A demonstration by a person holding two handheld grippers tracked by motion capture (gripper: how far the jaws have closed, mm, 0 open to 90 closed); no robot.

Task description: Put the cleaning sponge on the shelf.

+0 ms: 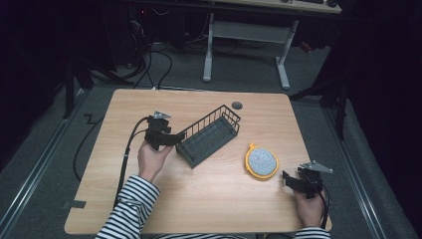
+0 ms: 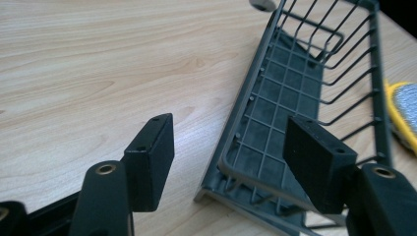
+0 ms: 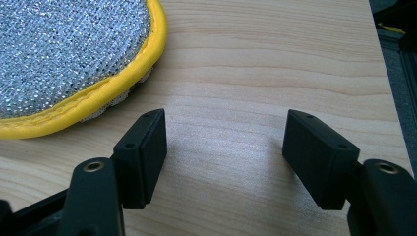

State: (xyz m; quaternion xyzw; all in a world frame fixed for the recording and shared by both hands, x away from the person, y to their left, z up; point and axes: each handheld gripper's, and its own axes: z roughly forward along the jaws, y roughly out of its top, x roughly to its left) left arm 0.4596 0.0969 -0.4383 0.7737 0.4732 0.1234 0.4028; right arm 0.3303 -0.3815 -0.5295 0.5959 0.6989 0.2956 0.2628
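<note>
Straddling the wire basket [image 2: 314,93] rim, left hand-held gripper [image 2: 231,162] spread wide, pads clear, right hand-held gripper [image 3: 223,157] agape over bare table [image 3: 275,73]

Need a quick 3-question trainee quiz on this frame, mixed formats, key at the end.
1. True or false: the left gripper grips the wire basket.
2. What lies closest to the right gripper? A) basket B) round yellow-rimmed scrubbing pad C) cable
3. Fill in: the basket's near end wall sits between the left gripper's open ____.

Key
1. False: its fingers stand apart, one outside the basket's end, one inside, not pressing.
2. B
3. fingers
</note>
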